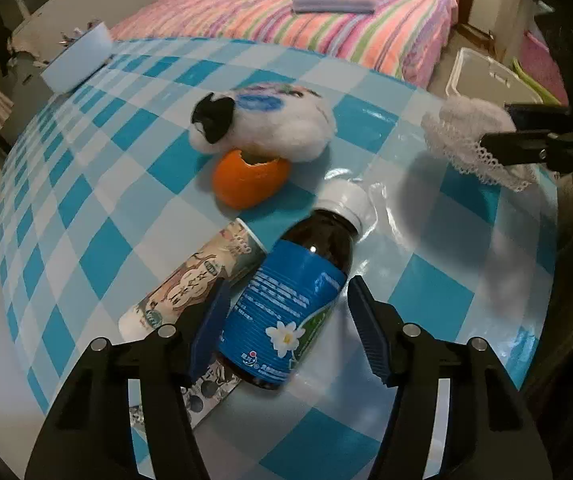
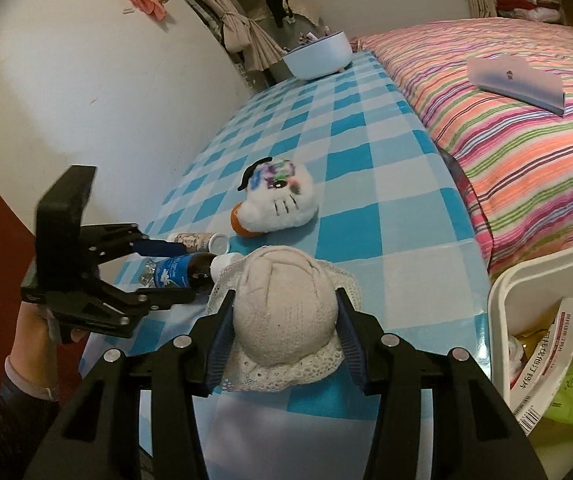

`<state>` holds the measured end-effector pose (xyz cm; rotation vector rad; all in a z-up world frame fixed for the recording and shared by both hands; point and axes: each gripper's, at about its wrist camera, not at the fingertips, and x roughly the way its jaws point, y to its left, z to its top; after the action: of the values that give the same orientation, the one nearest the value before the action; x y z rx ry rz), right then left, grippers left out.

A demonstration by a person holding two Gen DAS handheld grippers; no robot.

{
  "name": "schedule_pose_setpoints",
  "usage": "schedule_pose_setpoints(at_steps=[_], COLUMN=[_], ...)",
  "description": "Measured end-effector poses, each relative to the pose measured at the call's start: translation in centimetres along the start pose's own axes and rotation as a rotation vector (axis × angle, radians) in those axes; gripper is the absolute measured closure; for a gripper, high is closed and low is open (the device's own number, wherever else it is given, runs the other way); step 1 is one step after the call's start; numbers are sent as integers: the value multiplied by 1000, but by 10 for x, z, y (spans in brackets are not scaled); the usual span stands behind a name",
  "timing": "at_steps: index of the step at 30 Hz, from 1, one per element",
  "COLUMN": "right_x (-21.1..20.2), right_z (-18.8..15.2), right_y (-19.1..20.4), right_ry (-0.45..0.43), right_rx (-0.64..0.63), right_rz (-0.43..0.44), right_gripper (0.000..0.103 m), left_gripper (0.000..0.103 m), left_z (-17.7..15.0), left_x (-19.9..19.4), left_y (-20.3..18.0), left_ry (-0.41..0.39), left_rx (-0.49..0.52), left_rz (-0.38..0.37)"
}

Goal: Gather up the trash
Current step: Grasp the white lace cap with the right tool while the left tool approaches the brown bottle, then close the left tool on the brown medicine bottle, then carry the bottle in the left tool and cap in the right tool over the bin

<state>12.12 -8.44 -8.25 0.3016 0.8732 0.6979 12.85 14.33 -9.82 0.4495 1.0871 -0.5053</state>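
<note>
Blue-checked worktop (image 1: pixel 98 256) beside striped bed. Brown bottle (image 1: pixel 290 300) lying at 6 o'clock between left tool (image 1: pixel 286 328), spread, not yet gripping; rigid, slippery, grab mid-label. Right tool (image 2: pixel 282 336) clenching soft hat (image 2: pixel 282 312).

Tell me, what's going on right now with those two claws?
Left gripper open, straddling brown bottle. Right gripper shut on knitted hat. Paper cup lies against the bottle.
</note>
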Motion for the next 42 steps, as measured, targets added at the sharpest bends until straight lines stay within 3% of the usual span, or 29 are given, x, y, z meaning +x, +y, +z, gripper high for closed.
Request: schedule_pose_setpoints(at_steps=[5, 7, 14, 20, 27, 37, 42], right_x=[-3, -4, -10, -16, -24, -39, -45], right_z=[-1, -1, -1, -2, -1, 1, 1], right_y=[4, 4, 4, 2, 0, -6, -13], right_ry=[-9, -12, -31, -51, -68, -125, -142], right_rx=[-6, -4, -3, -2, -5, -22, -32], right_rz=[9, 13, 12, 14, 9, -20, -60], right_gripper=[57, 57, 57, 57, 57, 57, 57], left_gripper=[50, 60, 61, 61, 61, 61, 61], left_z=[4, 5, 10, 11, 5, 12, 19], left_x=[11, 12, 14, 11, 2, -39, -36], left_y=[-12, -16, -5, -10, -20, -46, -63], left_ry=[60, 62, 38, -23, -90, -270, -304], left_rx=[50, 58, -54, -145, -246, -344, -354], left_rz=[9, 3, -14, 57, 81, 120, 141])
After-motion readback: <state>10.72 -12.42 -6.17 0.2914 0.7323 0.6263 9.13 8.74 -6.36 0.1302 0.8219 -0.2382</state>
